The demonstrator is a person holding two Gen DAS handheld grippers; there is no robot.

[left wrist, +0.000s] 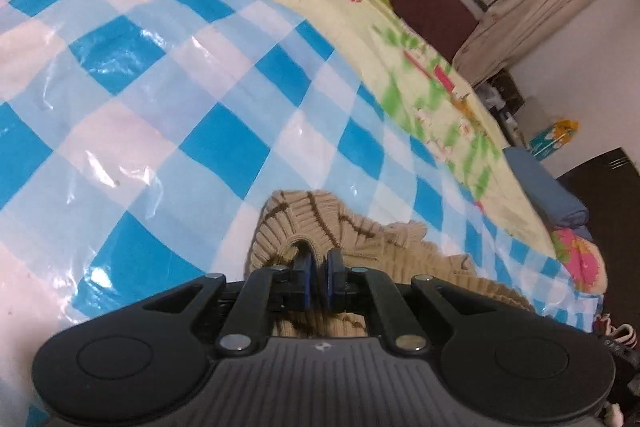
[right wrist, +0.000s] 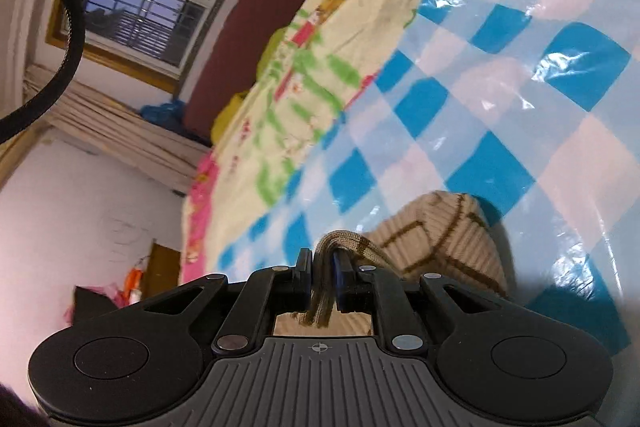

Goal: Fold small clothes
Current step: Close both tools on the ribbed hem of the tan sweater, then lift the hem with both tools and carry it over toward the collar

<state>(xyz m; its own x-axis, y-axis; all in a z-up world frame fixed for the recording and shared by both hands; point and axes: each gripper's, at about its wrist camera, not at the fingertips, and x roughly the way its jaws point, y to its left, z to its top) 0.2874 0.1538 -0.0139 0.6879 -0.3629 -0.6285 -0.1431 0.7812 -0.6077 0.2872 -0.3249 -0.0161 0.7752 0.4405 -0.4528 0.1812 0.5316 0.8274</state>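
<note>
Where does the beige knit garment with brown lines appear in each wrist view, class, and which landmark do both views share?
Left wrist view: the beige knit garment sits bottom centre, pinched by the left gripper.
Right wrist view: the garment sits bottom centre-right, pinched by the right gripper.
Shared landmark: the blue-and-white checked plastic sheet.

The blue-checked plastic sheet (left wrist: 160, 99) lay bare ahead of both grippers; only the bunched knit garment (left wrist: 320, 223) blocked the way there, while a rolled blue cloth (left wrist: 548, 195) sat at the bed's edge
</note>
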